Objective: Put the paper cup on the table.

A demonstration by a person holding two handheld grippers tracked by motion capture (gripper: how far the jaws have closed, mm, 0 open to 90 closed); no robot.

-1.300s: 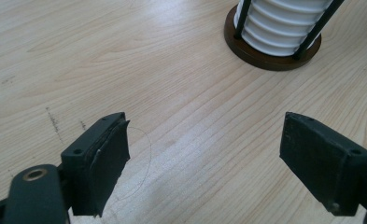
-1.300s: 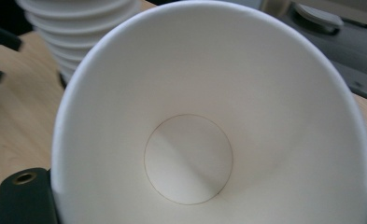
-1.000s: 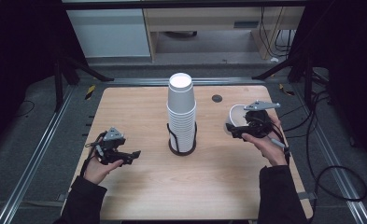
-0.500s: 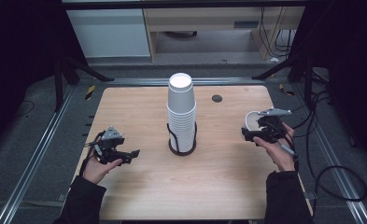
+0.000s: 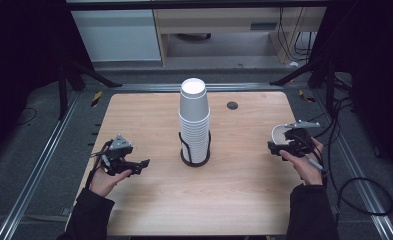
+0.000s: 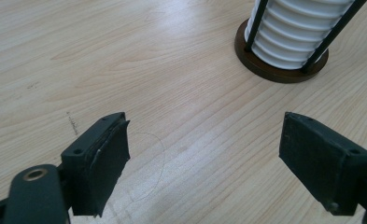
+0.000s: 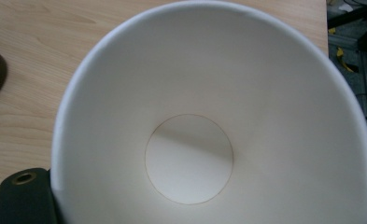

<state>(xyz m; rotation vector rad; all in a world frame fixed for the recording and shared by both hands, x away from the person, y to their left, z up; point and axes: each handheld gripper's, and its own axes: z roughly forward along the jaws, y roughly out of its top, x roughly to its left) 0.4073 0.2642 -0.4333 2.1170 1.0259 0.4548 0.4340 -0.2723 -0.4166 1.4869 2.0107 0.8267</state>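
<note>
A tall stack of white paper cups (image 5: 194,120) stands upside down in a black wire holder with a dark round base (image 5: 195,159) at the table's middle; its lower part shows as ribbed cups (image 6: 300,28) in the left gripper view. My right gripper (image 5: 289,142) is near the table's right edge, shut on a single white paper cup (image 5: 283,134), whose open mouth and inner bottom (image 7: 190,158) face its camera. My left gripper (image 5: 129,165) rests low at the front left, open, with bare wood between its pads (image 6: 109,161).
The wooden table (image 5: 149,115) has a small dark round grommet (image 5: 232,105) at the back right. Metal rails run along both sides on the floor. Cables (image 5: 354,185) trail off the right side. Wide bare wood lies in front of the cup stack.
My right gripper has carried the cup away from the stack toward the table's right edge. The left gripper has stayed put.
</note>
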